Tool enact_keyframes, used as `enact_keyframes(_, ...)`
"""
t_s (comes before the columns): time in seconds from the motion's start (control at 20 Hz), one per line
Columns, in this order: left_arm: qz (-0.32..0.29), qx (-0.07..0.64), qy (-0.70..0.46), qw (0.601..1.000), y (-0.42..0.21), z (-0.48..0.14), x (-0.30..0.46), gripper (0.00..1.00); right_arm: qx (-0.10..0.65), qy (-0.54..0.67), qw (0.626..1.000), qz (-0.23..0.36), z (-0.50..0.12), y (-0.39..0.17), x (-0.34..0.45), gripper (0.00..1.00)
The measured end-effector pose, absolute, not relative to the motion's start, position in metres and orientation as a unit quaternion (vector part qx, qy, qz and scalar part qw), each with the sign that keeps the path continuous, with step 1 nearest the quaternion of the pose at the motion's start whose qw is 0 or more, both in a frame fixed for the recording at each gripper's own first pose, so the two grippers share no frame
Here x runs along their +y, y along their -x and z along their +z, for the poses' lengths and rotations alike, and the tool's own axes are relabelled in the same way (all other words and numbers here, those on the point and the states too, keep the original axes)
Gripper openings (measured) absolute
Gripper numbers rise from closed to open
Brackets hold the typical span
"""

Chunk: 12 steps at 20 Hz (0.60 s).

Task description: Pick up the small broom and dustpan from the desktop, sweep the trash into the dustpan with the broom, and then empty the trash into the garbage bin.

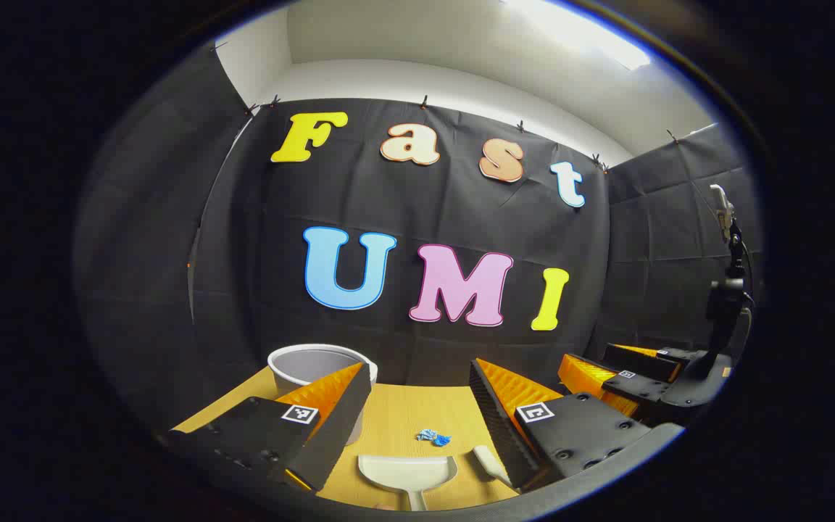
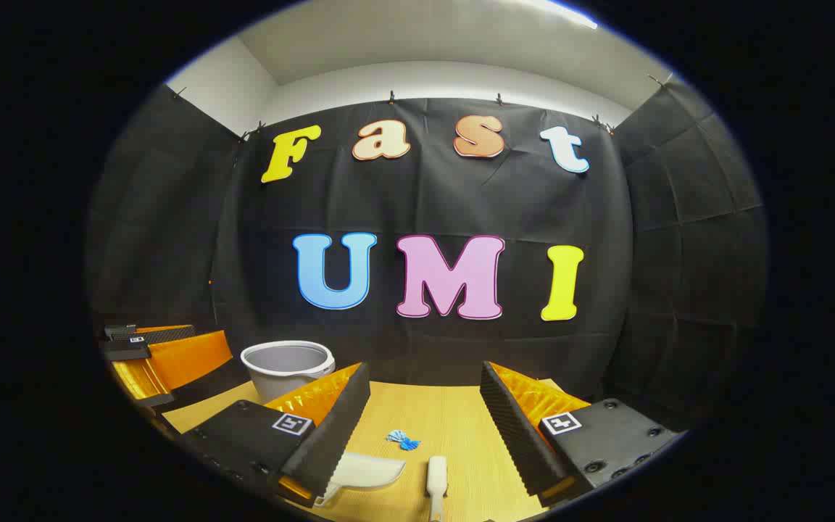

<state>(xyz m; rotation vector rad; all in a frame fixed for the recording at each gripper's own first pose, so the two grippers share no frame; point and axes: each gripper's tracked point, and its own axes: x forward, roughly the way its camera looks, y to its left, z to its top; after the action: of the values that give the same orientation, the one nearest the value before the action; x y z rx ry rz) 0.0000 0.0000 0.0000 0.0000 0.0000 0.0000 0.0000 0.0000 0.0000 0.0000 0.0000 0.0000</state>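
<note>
both grippers hover above desk, jaws spread, nothing held: left gripper, right gripper. dustpan, broom lie side by side at near edge, blue trash just beyond, bin behind. both look light, rigid plastic; best gripped by handles.

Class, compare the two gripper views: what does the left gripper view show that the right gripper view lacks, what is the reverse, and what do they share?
Left gripper view alone: the right gripper at the right edge, with a dark stand behind it. Right gripper view alone: the left gripper at the left edge. Shared: grey bin, white dustpan, white broom, blue trash, wooden desktop.
</note>
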Motion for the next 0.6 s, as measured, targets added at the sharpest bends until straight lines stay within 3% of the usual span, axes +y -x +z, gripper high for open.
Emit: enact_keyframes(0.6,0.017,0.007,-0.015,1.000,0.0029,-0.0017,0.0013,0.82,-0.007,-0.015,1.000,0.012,0.0049,-0.0054,0.0034,0.99)
